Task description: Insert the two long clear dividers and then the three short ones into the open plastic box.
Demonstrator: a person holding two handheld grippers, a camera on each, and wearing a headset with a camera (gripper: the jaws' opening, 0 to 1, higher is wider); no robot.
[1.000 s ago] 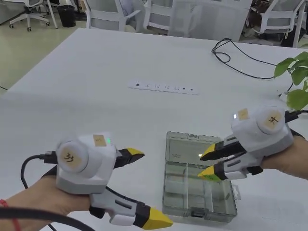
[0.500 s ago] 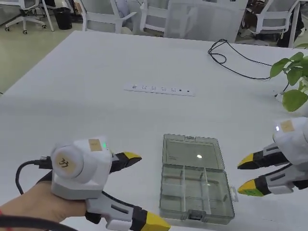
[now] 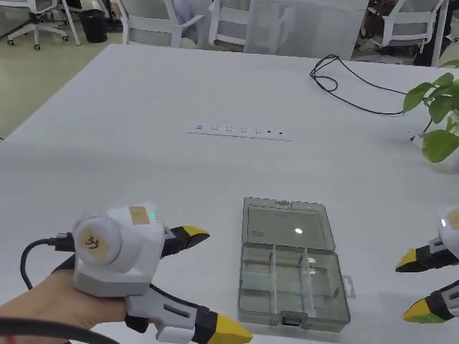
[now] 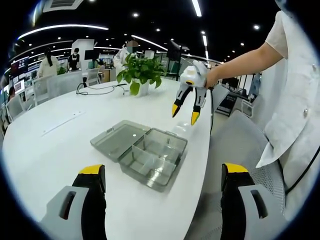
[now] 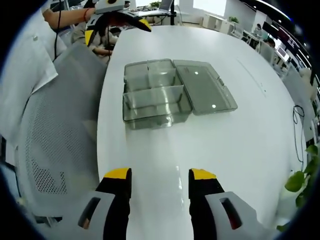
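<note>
The smoky clear plastic box [image 3: 292,284] lies open on the white table, its lid [image 3: 287,225] folded flat on the far side. Clear dividers stand inside it and split it into compartments. My left gripper [image 3: 211,283] hovers left of the box, open wide and empty. At the right edge of the head view my right gripper [image 3: 412,289] is open, empty and well clear of the box. The left gripper view has the box [image 4: 145,152] ahead of my left gripper [image 4: 162,172]. In the right gripper view the box [image 5: 155,95] lies beyond my right gripper [image 5: 160,175].
A white power strip [image 3: 238,132] lies mid-table. A black cable [image 3: 344,79] loops at the back right, near a potted plant [image 3: 437,115]. A grey mesh chair [image 5: 55,130] stands at the table's near edge. Office chairs line the far side.
My right gripper has drawn back from above the box, out to the right and lower, with nothing in it. The left gripper has hardly moved.
</note>
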